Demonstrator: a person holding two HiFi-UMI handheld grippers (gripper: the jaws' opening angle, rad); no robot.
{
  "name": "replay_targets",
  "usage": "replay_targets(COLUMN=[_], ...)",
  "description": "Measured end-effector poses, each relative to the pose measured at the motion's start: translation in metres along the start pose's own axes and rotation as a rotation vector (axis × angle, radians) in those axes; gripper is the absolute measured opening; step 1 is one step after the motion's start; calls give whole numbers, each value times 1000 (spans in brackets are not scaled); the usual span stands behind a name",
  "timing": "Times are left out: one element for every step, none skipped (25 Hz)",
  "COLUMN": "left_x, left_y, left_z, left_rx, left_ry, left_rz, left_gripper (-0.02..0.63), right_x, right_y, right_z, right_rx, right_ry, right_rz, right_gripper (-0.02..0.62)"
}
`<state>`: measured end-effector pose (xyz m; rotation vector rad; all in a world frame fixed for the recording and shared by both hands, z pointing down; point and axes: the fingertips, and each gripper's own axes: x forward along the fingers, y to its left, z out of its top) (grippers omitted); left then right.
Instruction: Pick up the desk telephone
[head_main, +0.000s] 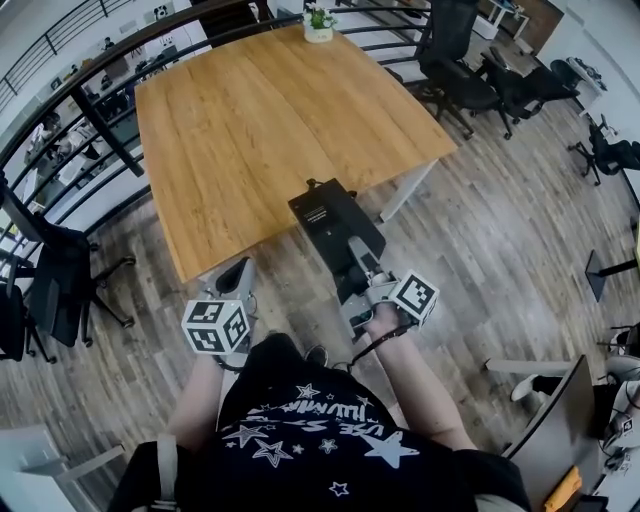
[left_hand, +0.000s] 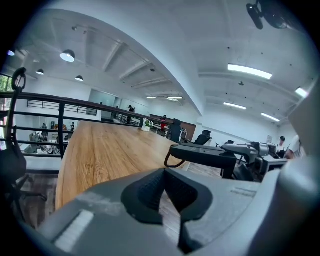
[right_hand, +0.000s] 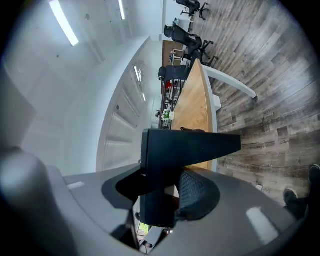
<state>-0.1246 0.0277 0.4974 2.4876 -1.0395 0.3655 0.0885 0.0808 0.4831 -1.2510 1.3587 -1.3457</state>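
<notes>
One black, wedge-shaped desk telephone (head_main: 322, 213) sits in the right gripper (head_main: 348, 256).

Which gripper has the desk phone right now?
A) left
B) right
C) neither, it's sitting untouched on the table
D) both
B: in the right gripper view the right gripper's jaws are clamped on the black desk telephone, while the left gripper has nothing between its jaws and sits off to the side of the phone.
</notes>
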Motion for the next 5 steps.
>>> replay_targets(left_x=[3, 7, 12, 16, 21], left_y=[-1, -3, -4, -5, -7], left_z=[2, 5, 8, 11, 14], left_rx=[1, 0, -2, -4, -7], left_ry=[3, 8, 12, 17, 22], left_rz=[-3, -5, -6, -7, -8], left_gripper=[0, 1, 1, 2, 1], right_x=[0, 1, 3, 4, 6], right_y=[1, 3, 5, 7, 10], right_z=[2, 6, 9, 13, 17], right_rx=[0, -1, -3, -6, -9], right_ry=[0, 2, 4, 6, 9], right_rz=[0, -2, -4, -6, -8], right_gripper=[179, 179, 179, 179, 179])
